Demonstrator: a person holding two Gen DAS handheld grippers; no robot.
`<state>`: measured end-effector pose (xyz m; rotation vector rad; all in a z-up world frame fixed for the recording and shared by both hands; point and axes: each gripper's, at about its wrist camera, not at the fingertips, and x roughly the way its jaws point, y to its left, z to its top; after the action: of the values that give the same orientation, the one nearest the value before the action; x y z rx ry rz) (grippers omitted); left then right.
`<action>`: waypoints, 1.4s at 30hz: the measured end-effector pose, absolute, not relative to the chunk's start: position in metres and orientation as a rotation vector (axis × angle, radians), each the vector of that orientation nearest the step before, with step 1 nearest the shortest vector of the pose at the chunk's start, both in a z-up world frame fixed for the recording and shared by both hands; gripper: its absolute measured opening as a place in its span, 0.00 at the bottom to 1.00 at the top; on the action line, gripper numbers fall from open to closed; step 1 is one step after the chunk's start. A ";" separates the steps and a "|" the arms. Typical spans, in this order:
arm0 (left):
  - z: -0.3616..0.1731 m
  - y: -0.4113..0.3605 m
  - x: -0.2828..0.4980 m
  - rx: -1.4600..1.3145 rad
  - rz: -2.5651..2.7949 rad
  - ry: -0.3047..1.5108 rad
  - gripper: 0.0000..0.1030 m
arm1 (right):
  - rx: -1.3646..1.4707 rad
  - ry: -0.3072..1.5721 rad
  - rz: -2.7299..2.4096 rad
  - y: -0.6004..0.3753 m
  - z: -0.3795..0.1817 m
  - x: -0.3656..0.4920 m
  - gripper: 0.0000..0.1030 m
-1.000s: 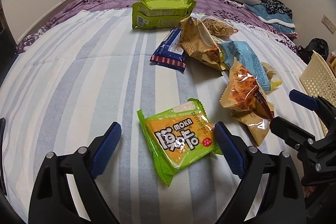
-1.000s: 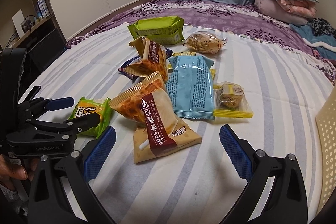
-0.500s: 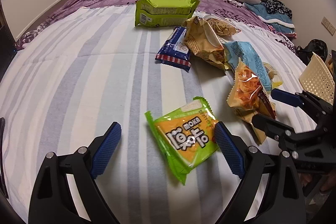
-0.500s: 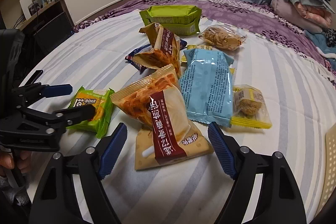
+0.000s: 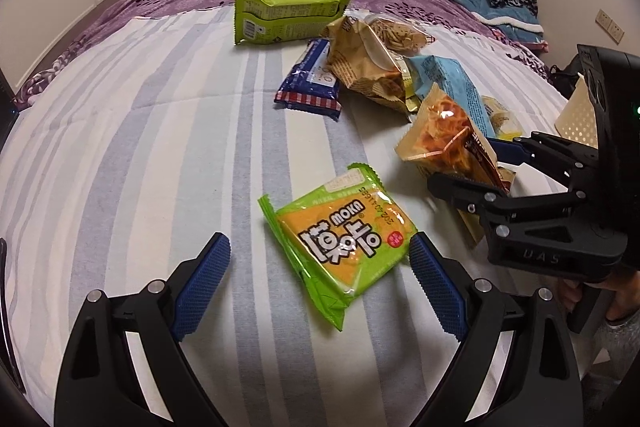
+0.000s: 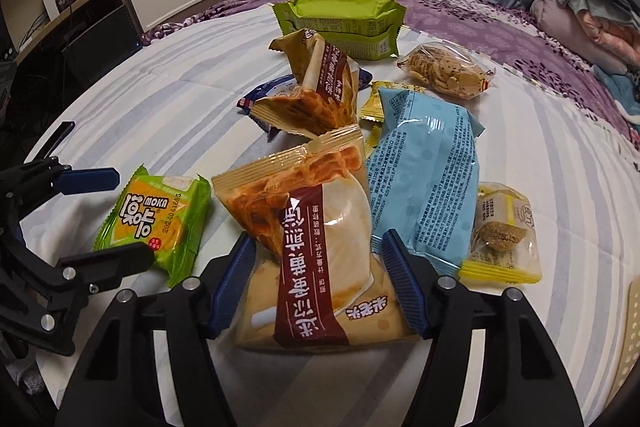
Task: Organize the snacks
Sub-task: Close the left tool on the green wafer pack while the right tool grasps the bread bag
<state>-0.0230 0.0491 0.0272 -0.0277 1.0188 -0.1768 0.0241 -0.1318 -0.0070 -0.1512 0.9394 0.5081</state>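
Note:
A green and orange MOKA packet (image 5: 344, 239) lies flat on the striped bed sheet between the fingers of my left gripper (image 5: 318, 255), which is open and does not touch it. My right gripper (image 6: 316, 245) straddles a beige snack bag with a brown band (image 6: 320, 227). Its jaws are closing, and the blue pads (image 6: 240, 267) stand at the bag's sides without clearly pressing. In the left wrist view the right gripper (image 5: 462, 165) has one finger on each side of that bag (image 5: 444, 131). In the right wrist view the left gripper (image 6: 132, 215) frames the MOKA packet (image 6: 154, 219).
Further back lie a light blue packet (image 6: 424, 167), a small yellow-edged cake packet (image 6: 504, 231), a second beige bag (image 6: 316, 87), a dark blue packet (image 5: 312, 83), a clear cracker bag (image 6: 444, 71) and a green multipack (image 6: 340, 23). A cream perforated basket (image 5: 580, 115) stands at the right.
My right gripper has come forward and down over the beige bag, and its jaws have narrowed around it. The left gripper has stayed over the MOKA packet, still wide.

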 end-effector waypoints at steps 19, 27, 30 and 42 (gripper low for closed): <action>0.018 0.029 -0.009 0.054 -0.279 1.049 0.90 | -0.028 0.961 0.444 -0.176 -0.007 0.013 0.48; 0.019 0.035 -0.014 0.093 -0.363 1.070 0.90 | 0.006 0.969 0.457 -0.177 -0.009 0.013 0.65; 0.018 0.029 -0.012 0.149 -0.371 1.060 0.90 | -0.007 0.975 0.461 -0.174 -0.010 0.012 0.65; 0.012 0.030 0.003 0.134 -0.307 1.036 0.76 | -0.013 0.976 0.455 -0.172 -0.010 0.015 0.65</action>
<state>0.0034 0.0302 0.0125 0.1341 1.0357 -0.3066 0.0150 -0.1715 -0.0102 -0.0133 0.9764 0.4547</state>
